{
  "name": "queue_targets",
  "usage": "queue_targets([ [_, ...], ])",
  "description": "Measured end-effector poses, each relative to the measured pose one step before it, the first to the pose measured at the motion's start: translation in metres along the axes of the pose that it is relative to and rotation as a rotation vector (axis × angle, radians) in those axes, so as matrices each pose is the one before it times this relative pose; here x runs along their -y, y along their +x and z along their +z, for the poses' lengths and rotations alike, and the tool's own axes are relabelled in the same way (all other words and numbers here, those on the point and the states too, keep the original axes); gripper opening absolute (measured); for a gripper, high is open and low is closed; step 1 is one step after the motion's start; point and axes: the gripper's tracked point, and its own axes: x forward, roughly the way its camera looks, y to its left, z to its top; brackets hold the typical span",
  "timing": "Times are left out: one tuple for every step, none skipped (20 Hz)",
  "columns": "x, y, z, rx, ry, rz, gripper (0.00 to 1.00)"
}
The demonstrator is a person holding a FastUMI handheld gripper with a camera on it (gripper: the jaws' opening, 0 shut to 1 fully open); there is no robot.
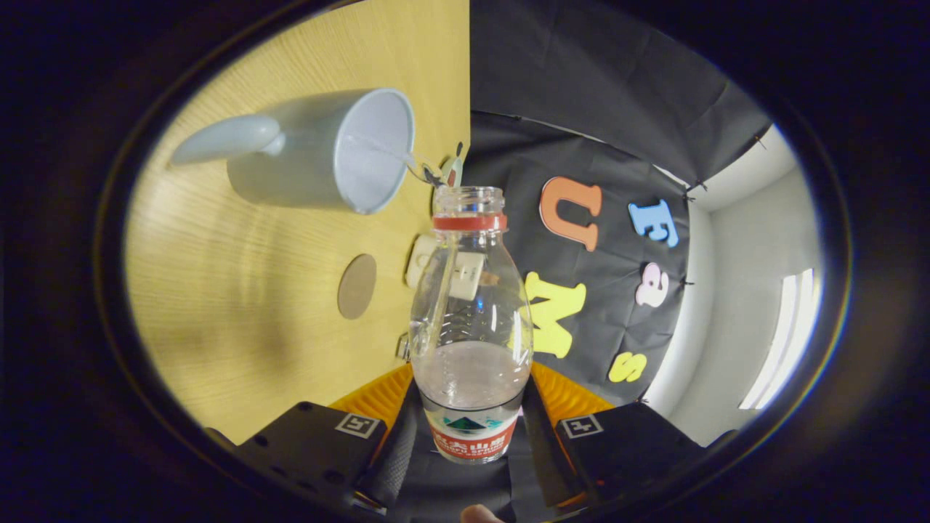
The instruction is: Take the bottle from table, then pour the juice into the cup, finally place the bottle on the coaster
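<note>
My tongs clamp the uncapped water bottle, tipped toward the grey cup near the bench edge, so I judge pouring under way and setting it on the round coaster left.

A light wood-grain desk meets the black cloth wall, which hangs in creases. Beside the cloth stands a plain pale wall, where a bright window lets in daylight.
</note>
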Motion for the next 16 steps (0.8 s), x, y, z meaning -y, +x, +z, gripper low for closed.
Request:
queue_targets([
  [0.00209,-0.00027,0.00031,-0.00006,-0.00448,-0.00195,0.76],
  [0.00172,-0.00037,0.00016,0.00165,-0.00369,-0.0027,0.76],
  [0.00156,-0.0005,-0.00029,0.00072,-0.0031,-0.00279,0.76],
  [0.0017,0.00145,-0.00001,0.00122,-0.00387,-0.00232,0.76],
  [0.00167,-0.0006,-0.00026,-0.00129,-0.0054,-0.0021,0.76],
  [0.00156,-0.00057,0.00058,0.00081,-0.00574,-0.00304,0.76],
  [0.00201,-0.00137,-0.00002,0.00021,-0.0031,-0.00338,0.76],
  [0.00086,-0.00002,-0.00042,-0.00051,-0.00165,-0.00126,0.76],
  [0.0011,-0.00011,0.00002,-0.00082,-0.00293,-0.00099,0.76],
  [0.00112,0.00021,-0.00017,0.00011,-0.00476,-0.00106,0.76],
  [0.00162,-0.00065,0.00013,-0.00037,-0.00517,-0.00211,0.76],
  [0.00058,0.0012,0.0009,0.00253,-0.00395,-0.00108,0.76],
  [0.00111,0.00016,-0.00054,0.00039,-0.00301,-0.00093,0.76],
  [0.00082,0.00008,0.00016,0.002,-0.00199,0.0003,0.76],
  [0.00013,-0.00031,0.00008,0.00052,-0.00303,0.00059,0.76],
  [0.00061,0.00057,-0.00173,0.00183,-0.00513,0.00091,0.76],
])
